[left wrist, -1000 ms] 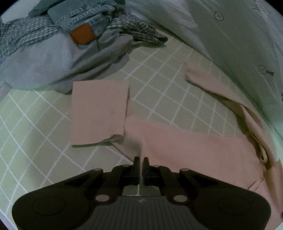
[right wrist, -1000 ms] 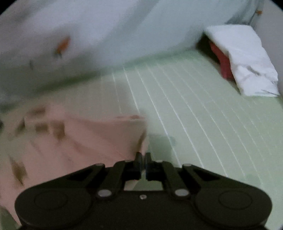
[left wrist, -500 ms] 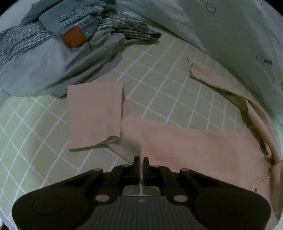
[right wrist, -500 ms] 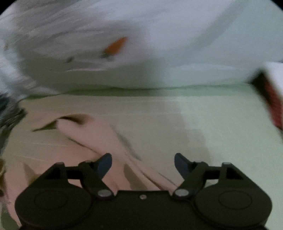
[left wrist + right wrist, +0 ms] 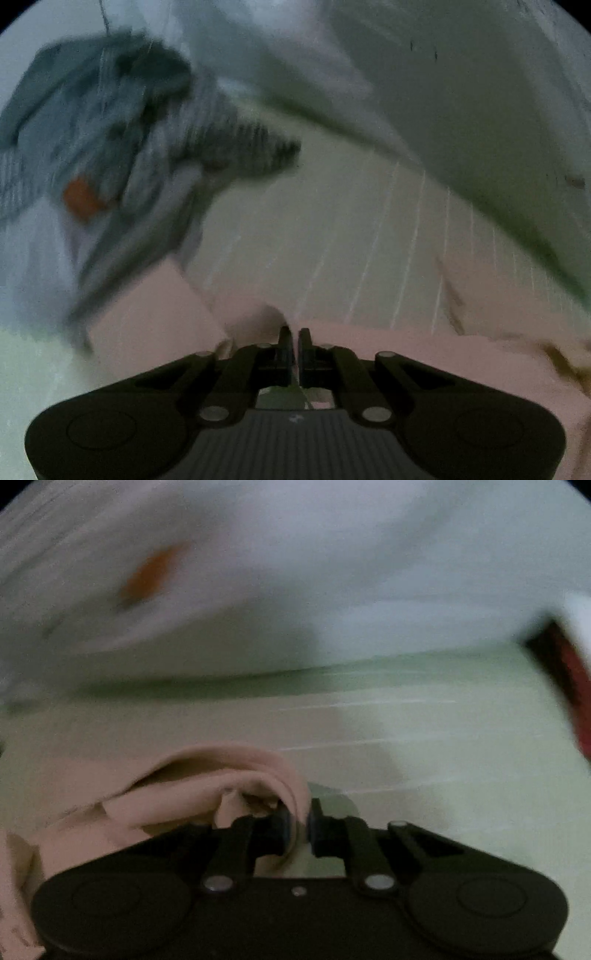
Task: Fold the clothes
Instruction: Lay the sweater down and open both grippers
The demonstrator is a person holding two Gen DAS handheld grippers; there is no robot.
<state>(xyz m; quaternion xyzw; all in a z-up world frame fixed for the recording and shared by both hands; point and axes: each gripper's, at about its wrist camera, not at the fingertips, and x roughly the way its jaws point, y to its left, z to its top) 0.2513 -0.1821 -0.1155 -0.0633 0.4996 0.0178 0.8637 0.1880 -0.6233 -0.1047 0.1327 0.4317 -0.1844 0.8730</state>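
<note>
Pink soft cotton garment (image 5: 406, 354) pinched by left gripper (image 5: 294, 338) and right gripper (image 5: 298, 821) fingers; thin bunched grip may slip mid-fold.

Pink garment (image 5: 424, 354), plain and soft: spread over green gridded sheet (image 5: 332, 229), one part doubled over at left, rumpled folds bunched at right end (image 5: 221, 775). Views blurred.

Clothes pile (image 5: 110, 155), far left of left tongs: all smeared, kinds unclear.
Pink cloth (image 5: 207, 786): cut off at left edge.
Red thing (image 5: 572, 686), far right of right tongs: blurry, cut off.
</note>
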